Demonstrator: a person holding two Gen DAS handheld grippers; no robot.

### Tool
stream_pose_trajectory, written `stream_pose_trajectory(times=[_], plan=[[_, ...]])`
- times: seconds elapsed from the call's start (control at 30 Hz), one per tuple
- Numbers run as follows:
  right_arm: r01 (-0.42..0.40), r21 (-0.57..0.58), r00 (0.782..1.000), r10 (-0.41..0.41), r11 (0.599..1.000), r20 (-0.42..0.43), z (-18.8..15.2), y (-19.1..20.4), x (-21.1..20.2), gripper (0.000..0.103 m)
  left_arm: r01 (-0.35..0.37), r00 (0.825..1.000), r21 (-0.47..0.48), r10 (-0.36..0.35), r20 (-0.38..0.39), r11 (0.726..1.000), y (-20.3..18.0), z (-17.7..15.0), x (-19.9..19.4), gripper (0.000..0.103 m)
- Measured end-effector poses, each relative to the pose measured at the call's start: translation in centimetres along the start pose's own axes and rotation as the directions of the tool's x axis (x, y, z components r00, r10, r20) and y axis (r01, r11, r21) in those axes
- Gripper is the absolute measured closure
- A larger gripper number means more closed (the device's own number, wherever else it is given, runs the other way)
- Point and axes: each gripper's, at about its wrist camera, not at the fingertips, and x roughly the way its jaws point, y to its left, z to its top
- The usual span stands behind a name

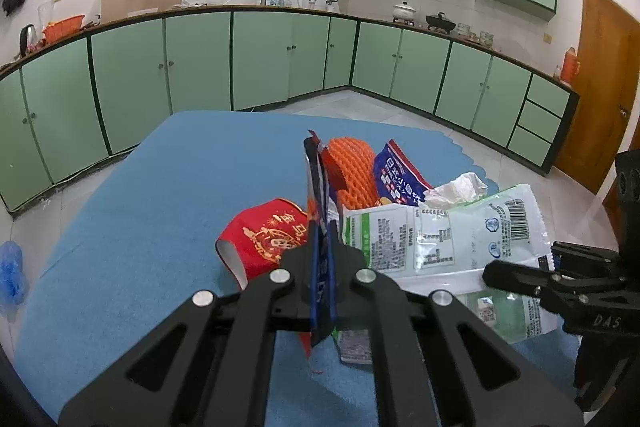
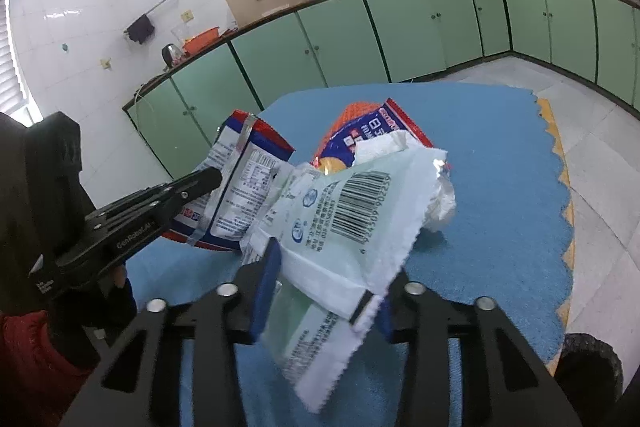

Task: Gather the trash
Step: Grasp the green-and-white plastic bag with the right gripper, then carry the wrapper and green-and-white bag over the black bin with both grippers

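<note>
Left wrist view: the left gripper (image 1: 322, 267) is clamped tight on a blue-and-red snack wrapper (image 1: 318, 211), held edge-on and standing upright between its jaws above the blue mat (image 1: 152, 195). At one o'clock from it lies a white-and-green packet (image 1: 440, 231). Behind that sit an orange foam net (image 1: 354, 167), a blue snack bag (image 1: 396, 179) and a crumpled tissue (image 1: 460, 189). A red paper cup (image 1: 264, 235) lies on its side at ten o'clock. The right gripper (image 1: 516, 267) enters from three o'clock at the packet's edge.

Right wrist view: the right gripper (image 2: 326, 291) has its jaws partly closed around the white-and-green packet (image 2: 344, 219); whether both pads press on it I cannot tell. The left gripper (image 2: 208, 177) at nine o'clock pinches the blue-and-red snack wrapper (image 2: 244, 163).
</note>
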Motion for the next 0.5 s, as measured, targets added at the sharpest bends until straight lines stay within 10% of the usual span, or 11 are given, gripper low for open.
stream_pose_trajectory(times=[0.5], plan=[[0.028,-0.043,0.992,-0.023,0.999,0.121,0.6,2.3,-6.3,0.099,0.030,0.998,0.006,-0.030,0.063,1.000,-1.1,0.5,-4.0,0.103]])
